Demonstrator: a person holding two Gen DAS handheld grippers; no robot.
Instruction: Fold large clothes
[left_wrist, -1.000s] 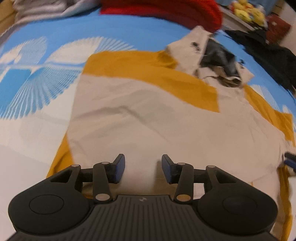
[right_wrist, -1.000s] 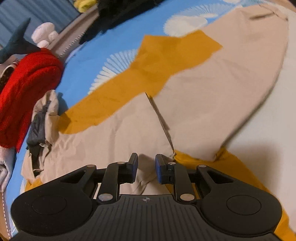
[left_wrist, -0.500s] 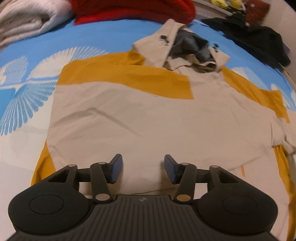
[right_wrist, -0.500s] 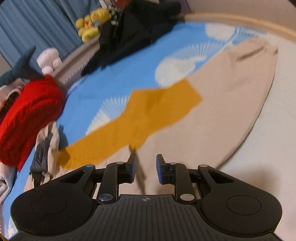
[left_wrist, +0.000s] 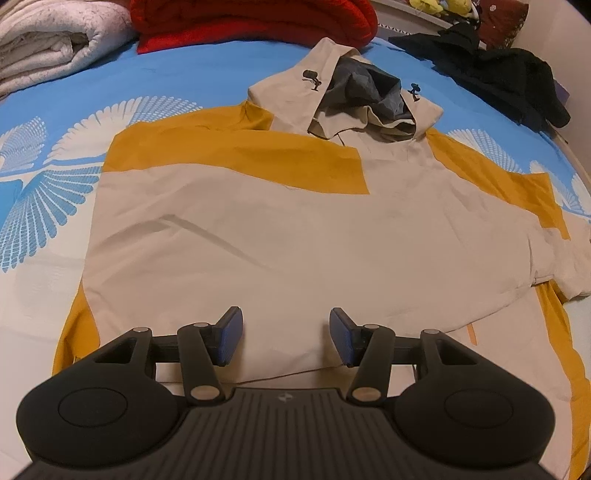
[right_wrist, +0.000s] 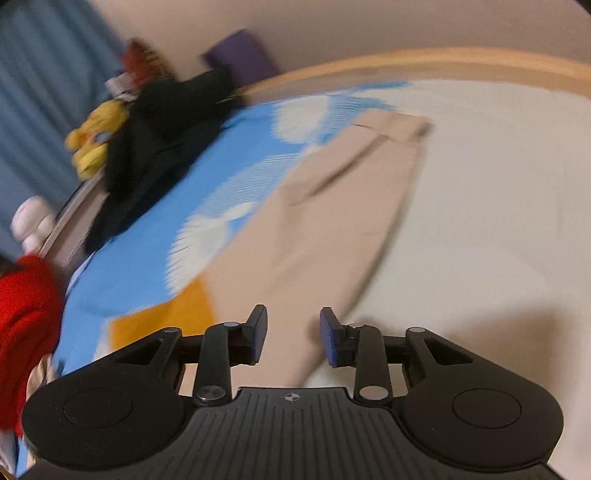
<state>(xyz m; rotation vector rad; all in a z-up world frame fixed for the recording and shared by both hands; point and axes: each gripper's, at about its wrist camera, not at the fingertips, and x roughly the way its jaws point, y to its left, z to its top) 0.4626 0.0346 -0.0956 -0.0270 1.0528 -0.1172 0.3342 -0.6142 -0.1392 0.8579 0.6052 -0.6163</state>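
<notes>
A large beige and mustard hooded jacket (left_wrist: 295, 229) lies spread flat on the bed, its hood (left_wrist: 354, 99) at the far side. My left gripper (left_wrist: 286, 334) hovers open over the jacket's near hem, nothing between its blue pads. In the right wrist view the jacket's beige sleeve (right_wrist: 332, 206) stretches away across the sheet, its cuff at the far end. My right gripper (right_wrist: 293, 334) is above the sleeve's near part; its jaws are opening and hold nothing. That view is blurred by motion.
The bed has a blue and white feather-print sheet (left_wrist: 55, 166). A red knit (left_wrist: 251, 18) and a folded white blanket (left_wrist: 48, 40) lie at the far edge. Black clothes (left_wrist: 498, 81) and yellow plush toys (right_wrist: 96, 136) sit at the far right. A wooden bed rail (right_wrist: 443, 62) bounds the right side.
My right gripper swept along the jacket from its body out onto the sleeve, and its jaws widened. My left gripper shifted slightly so the whole jacket is centred.
</notes>
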